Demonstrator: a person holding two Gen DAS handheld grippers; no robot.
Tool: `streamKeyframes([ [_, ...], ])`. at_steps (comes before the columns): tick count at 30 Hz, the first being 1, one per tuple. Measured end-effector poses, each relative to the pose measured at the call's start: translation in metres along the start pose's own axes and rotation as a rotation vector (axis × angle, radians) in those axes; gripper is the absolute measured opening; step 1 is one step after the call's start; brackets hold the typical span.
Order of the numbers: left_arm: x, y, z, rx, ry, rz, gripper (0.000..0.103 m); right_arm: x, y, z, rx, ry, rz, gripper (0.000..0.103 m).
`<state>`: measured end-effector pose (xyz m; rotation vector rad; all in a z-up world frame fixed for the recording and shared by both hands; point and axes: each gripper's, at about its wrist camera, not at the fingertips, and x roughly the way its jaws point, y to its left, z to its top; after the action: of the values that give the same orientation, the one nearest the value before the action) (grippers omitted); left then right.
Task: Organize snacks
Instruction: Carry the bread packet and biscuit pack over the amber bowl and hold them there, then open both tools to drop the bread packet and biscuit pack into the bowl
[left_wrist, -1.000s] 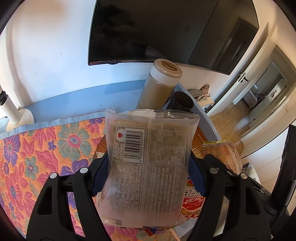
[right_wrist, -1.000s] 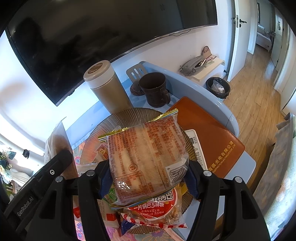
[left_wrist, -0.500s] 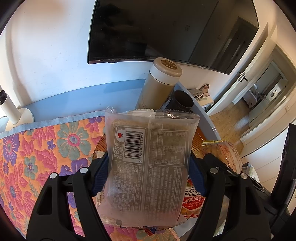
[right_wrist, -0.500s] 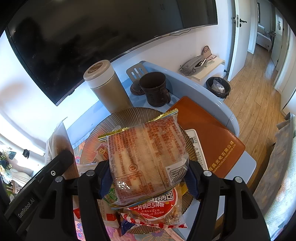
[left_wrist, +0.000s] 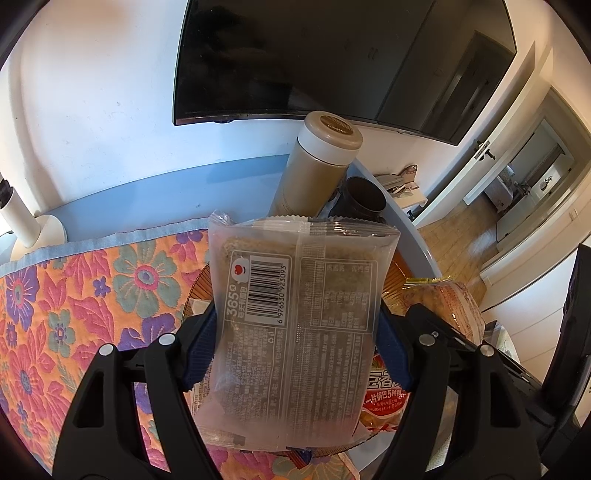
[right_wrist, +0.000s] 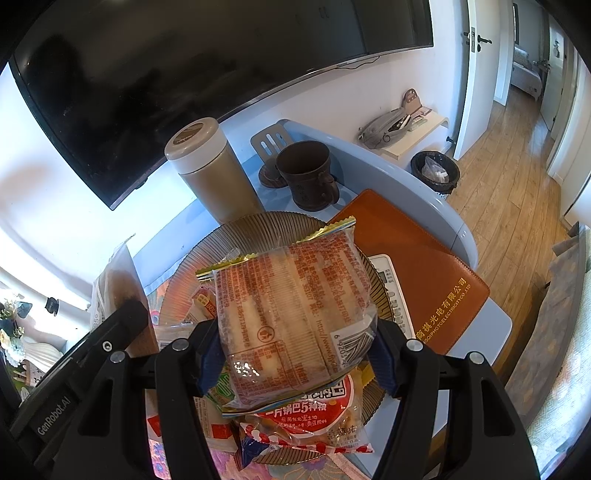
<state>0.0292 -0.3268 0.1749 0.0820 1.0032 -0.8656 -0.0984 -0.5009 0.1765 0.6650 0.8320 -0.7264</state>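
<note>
My left gripper (left_wrist: 295, 339) clamps a frosted clear bread packet (left_wrist: 295, 314) by its sides, and my right gripper (right_wrist: 291, 354) pinches a red-printed cake packet (right_wrist: 291, 314) likewise, both poised above the ribbed amber glass plate (right_wrist: 258, 229) where other snacks lie (presumably their destination). It sits on a blue table (left_wrist: 147, 192) with floral cloth (left_wrist: 74, 295), below a dark screen (left_wrist: 332, 55).

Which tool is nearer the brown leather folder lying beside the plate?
Right. The right tool, holding a red-printed snack pack, sits directly beside the brown leather folder. The left tool, gripping a barcode-labelled pack, is on its far side.
</note>
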Motion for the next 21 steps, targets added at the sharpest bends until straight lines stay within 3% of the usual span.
streamKeyframes([
  [9, -0.003, -0.001, 0.0, 0.015, 0.0, -0.01, 0.075, 0.0, -0.002, -0.002, 0.01, 0.005, 0.005, 0.064],
  [10, -0.005, 0.0, 0.0, 0.012, -0.006, -0.014, 0.078, 0.0, -0.002, -0.002, 0.011, 0.006, 0.007, 0.064],
  [16, -0.036, 0.01, 0.002, 0.025, -0.113, -0.029, 0.092, -0.002, -0.011, -0.001, 0.063, 0.012, 0.037, 0.073],
  [21, -0.06, 0.032, 0.0, -0.032, -0.149, -0.023, 0.094, -0.016, -0.012, 0.001, 0.076, -0.03, 0.048, 0.074],
])
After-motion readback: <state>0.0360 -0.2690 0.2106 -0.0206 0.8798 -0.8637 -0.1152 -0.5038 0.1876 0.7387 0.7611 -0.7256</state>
